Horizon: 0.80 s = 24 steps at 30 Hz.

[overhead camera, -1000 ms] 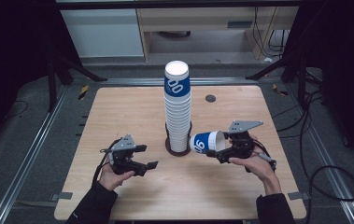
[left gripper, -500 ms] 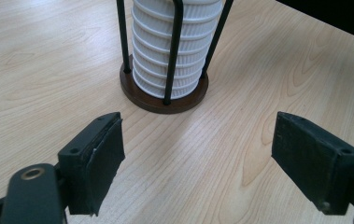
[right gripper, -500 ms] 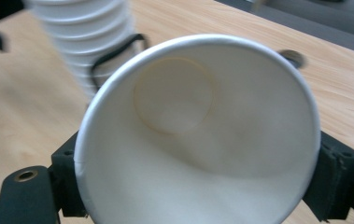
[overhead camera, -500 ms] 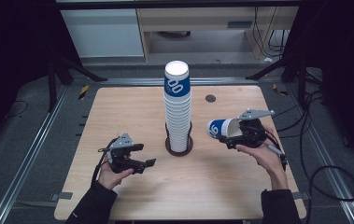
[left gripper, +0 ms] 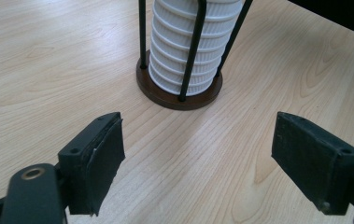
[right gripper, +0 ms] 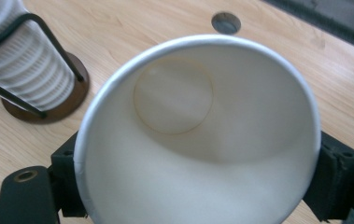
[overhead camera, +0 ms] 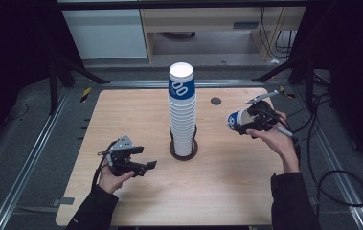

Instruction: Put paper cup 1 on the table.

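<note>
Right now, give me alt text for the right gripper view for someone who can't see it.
A white paper cup lies clamped between the right gripper's two black jaws, its open mouth facing the camera and its inside empty. Behind it at the left, a tall stack of cups stands in a wire holder on a round dark base on the wooden table.

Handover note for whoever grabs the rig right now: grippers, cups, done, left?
Right gripper: shut on a single paper cup, held on its side above the right part of the table, mouth toward its camera.
Left gripper: open, nothing between the fingers, low over the table left of the holder.
Cup stack: upright in the wire holder at table centre.
Done: one cup in hand.
Left: probably placing that cup on the stack; no contact yet.
</note>
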Motion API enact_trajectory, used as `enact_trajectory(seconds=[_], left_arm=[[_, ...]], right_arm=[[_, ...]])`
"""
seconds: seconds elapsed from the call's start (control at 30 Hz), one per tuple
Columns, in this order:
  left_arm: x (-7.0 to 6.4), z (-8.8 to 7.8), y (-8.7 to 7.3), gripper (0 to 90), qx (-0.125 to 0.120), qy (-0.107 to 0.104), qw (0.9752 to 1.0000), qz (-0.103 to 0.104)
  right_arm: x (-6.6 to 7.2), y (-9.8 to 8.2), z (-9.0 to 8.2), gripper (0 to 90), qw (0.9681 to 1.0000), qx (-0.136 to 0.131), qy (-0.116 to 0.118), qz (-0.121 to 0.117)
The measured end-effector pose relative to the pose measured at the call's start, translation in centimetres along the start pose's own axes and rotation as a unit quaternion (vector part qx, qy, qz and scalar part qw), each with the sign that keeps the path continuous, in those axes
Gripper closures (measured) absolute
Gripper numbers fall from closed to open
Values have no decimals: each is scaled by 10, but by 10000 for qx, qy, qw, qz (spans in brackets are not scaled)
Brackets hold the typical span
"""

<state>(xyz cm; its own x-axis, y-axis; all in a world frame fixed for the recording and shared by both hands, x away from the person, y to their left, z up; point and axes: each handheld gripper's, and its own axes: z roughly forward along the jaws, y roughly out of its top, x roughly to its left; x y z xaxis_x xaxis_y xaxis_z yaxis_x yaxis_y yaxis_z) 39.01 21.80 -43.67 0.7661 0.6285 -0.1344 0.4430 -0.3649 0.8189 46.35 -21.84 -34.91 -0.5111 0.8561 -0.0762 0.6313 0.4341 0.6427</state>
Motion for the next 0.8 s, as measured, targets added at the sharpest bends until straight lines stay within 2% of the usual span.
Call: enact_trajectory(seconds=[0.13, 0.17, 0.2, 0.23, 0.27, 0.33, 0.37, 0.4, 0.5, 0.57, 0.6, 0.63, 0.7, 0.73, 0.77, 0.8], left_arm=[[1, -1, 0, 164, -9, 29, 10000, -32], [1, -1, 0, 164, -9, 29, 10000, -32], [2, -1, -1, 164, 9, 33, 10000, -44], [2, -1, -1, 164, 9, 33, 10000, -44], [3, 0, -1, 164, 38, 28, 10000, -37], [3, 0, -2, 164, 47, 33, 10000, -40], [3, 1, -2, 164, 57, 38, 10000, -43], [3, 1, -2, 164, 68, 30, 10000, -45], [3, 2, -3, 164, 93, 13, 9999, -38], [4, 2, -3, 164, 113, 28, 9999, -34], [4, 2, -3, 164, 113, 28, 9999, -34], [4, 2, -4, 164, 108, 21, 9999, -55], [5, 3, -4, 164, 120, 17, 9999, -50], [5, 3, -4, 163, 142, 10, 9999, -53], [5, 3, -4, 164, 142, 10, 9999, -53], [5, 4, -5, 164, 164, 8, 9998, -57]], right_arm=[[-5, 9, 8, 156, 9992, 391, -81, -95], [-5, 9, 8, 156, 9992, 391, -81, -95], [-5, 13, 13, 156, 9980, 591, -137, -157], [-5, 13, 13, 156, 9980, 591, -137, -157], [-5, 17, 21, 155, 9964, 819, -124, -195], [-5, 20, 28, 155, 9944, 1013, -157, -267], [-5, 20, 28, 155, 9944, 1013, -157, -267], [-5, 22, 36, 154, 9921, 1201, -187, -324], [-7, 23, 48, 153, 9884, 1438, -213, -435], [-8, 24, 55, 153, 9847, 1662, -227, -467], [-8, 24, 55, 153, 9847, 1662, -227, -467], [-10, 23, 62, 153, 9820, 1819, -147, -487], [-11, 23, 65, 153, 9814, 1850, -120, -503], [-12, 21, 72, 153, 9782, 2009, -80, -527], [-12, 21, 72, 153, 9782, 2009, -80, -527], [-12, 20, 78, 152, 9730, 2226, -93, -607]])
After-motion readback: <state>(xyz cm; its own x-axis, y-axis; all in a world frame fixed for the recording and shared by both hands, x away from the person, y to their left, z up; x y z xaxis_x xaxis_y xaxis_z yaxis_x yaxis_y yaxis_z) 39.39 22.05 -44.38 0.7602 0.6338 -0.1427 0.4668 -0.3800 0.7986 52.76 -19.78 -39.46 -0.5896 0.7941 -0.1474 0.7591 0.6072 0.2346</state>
